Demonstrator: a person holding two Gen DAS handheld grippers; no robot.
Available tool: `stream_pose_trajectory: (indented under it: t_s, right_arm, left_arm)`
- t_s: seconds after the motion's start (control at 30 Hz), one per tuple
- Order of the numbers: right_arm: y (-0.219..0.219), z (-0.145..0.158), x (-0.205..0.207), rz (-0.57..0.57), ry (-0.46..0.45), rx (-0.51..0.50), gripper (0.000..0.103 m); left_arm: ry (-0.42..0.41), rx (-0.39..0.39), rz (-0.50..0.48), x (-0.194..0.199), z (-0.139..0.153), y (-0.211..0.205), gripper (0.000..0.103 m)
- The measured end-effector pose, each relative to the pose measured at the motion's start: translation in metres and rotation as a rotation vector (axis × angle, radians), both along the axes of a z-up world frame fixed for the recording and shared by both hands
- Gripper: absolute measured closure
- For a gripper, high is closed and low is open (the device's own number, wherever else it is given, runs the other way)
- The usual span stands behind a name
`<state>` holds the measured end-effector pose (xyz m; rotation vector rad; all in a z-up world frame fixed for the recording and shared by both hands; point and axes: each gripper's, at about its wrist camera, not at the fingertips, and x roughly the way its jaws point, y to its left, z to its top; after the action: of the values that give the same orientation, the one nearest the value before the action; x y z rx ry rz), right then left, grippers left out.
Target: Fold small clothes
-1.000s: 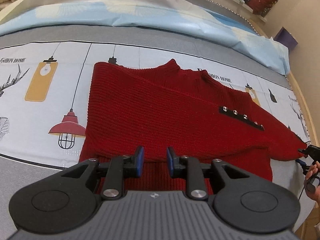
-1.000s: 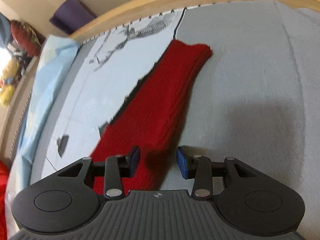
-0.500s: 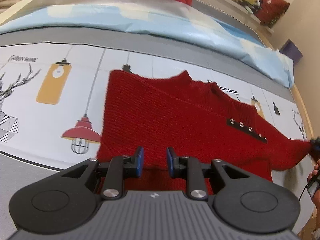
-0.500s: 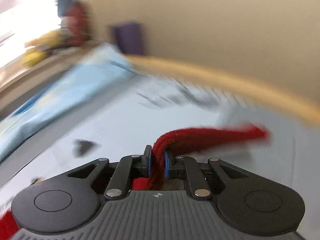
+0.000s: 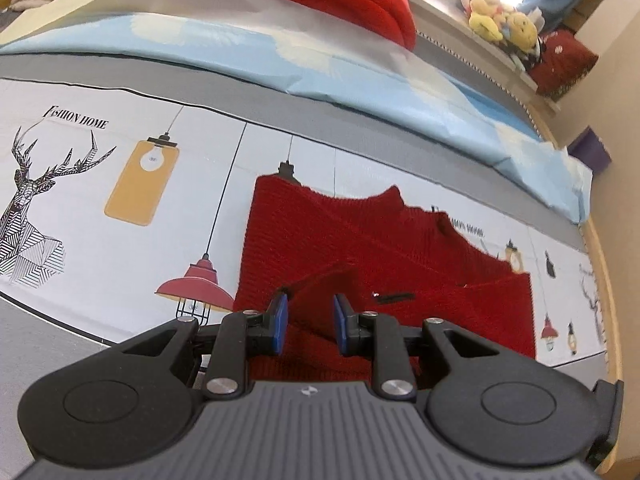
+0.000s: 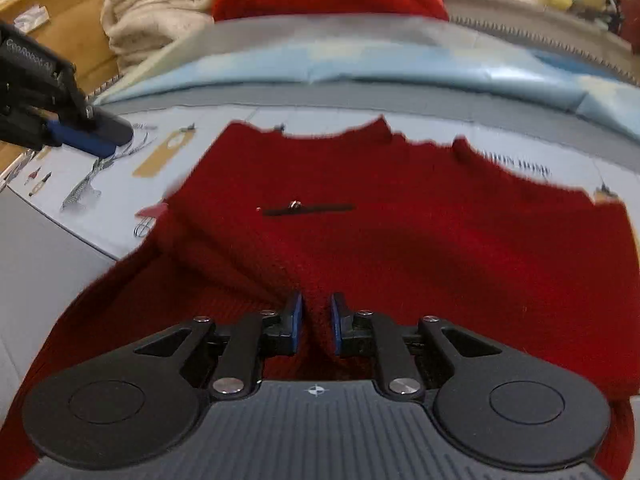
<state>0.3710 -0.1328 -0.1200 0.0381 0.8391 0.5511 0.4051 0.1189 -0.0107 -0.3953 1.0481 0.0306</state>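
Right wrist view: the right gripper (image 6: 316, 322) is pinching a ridge of sleeve folded across the red sweater (image 6: 400, 232), which is lying on the printed sheet (image 5: 100, 216). The left gripper (image 5: 308, 320) is hovering empty, jaws apart. Sleeve looks nearly folded; body folds are remaining.

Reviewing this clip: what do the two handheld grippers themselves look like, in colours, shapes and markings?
Both match: the left gripper and right gripper each have a ribbed dark grey body with a small white logo, two round black discs at the sides, black linkage arms with silver pivot screws, and blue-padded jaws. In the right wrist view, the left gripper shows pale lettering on its black side, too blurred to read. No hands or sleeves show.
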Motion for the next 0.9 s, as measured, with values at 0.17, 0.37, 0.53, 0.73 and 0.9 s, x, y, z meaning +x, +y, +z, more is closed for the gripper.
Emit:
stream_pose_trajectory:
  t_s: [0.17, 0.37, 0.53, 0.73, 0.9]
  right_arm:
    - [-0.047, 0.059, -0.001, -0.251, 0.083, 0.119, 0.076]
    - [-0.085, 0.070, -0.018, -0.424, 0.091, 0.261, 0.056]
    - [-0.083, 0.033, 0.000, -0.512, 0.324, 0.313, 0.057]
    - [-0.089, 0.040, 0.010, -0.492, 0.298, 0.271, 0.057]
    - [-0.111, 0.033, 0.020, -0.576, 0.338, 0.304, 0.057]
  left_arm:
    - [0.009, -0.050, 0.034, 0.003, 0.000, 0.016, 0.076]
    - [0.101, -0.157, 0.086, 0.008, -0.028, 0.030, 0.076]
    - [0.191, -0.262, 0.142, 0.007, -0.056, 0.039, 0.076]
    - [0.261, -0.333, 0.162, 0.011, -0.081, 0.034, 0.076]
    - [0.248, -0.240, 0.106, 0.019, -0.088, 0.015, 0.090]
